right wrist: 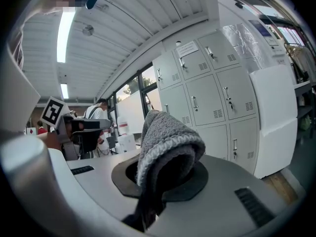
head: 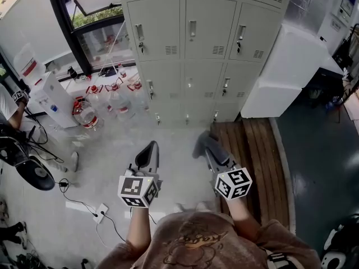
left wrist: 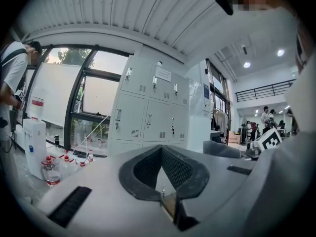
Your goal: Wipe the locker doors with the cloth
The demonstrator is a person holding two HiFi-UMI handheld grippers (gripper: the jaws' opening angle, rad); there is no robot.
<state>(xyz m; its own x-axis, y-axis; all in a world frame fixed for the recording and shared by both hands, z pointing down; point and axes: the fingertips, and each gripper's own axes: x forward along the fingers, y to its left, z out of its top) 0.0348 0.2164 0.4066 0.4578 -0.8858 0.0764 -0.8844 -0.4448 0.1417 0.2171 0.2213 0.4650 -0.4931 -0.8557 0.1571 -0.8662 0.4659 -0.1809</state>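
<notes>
The pale grey lockers [head: 190,38] stand ahead of me, all doors closed; they also show in the left gripper view [left wrist: 148,112] and the right gripper view [right wrist: 212,98]. My right gripper [head: 210,150] is shut on a grey fluffy cloth [right wrist: 168,142], which bulges up over the jaws and shows blurred in the head view [head: 203,144]. My left gripper [head: 148,153] is held beside it at the same height, its dark pads [left wrist: 148,169] closed together with nothing in them. Both grippers are well short of the lockers, over the floor.
Several large water bottles [head: 112,100] stand on the floor by the window, left of the lockers. A white cabinet [head: 286,66] adjoins the lockers on the right, with a wooden platform [head: 252,161] before it. A power strip [head: 101,212], a chair base [head: 33,172] and a person [head: 11,105] are at left.
</notes>
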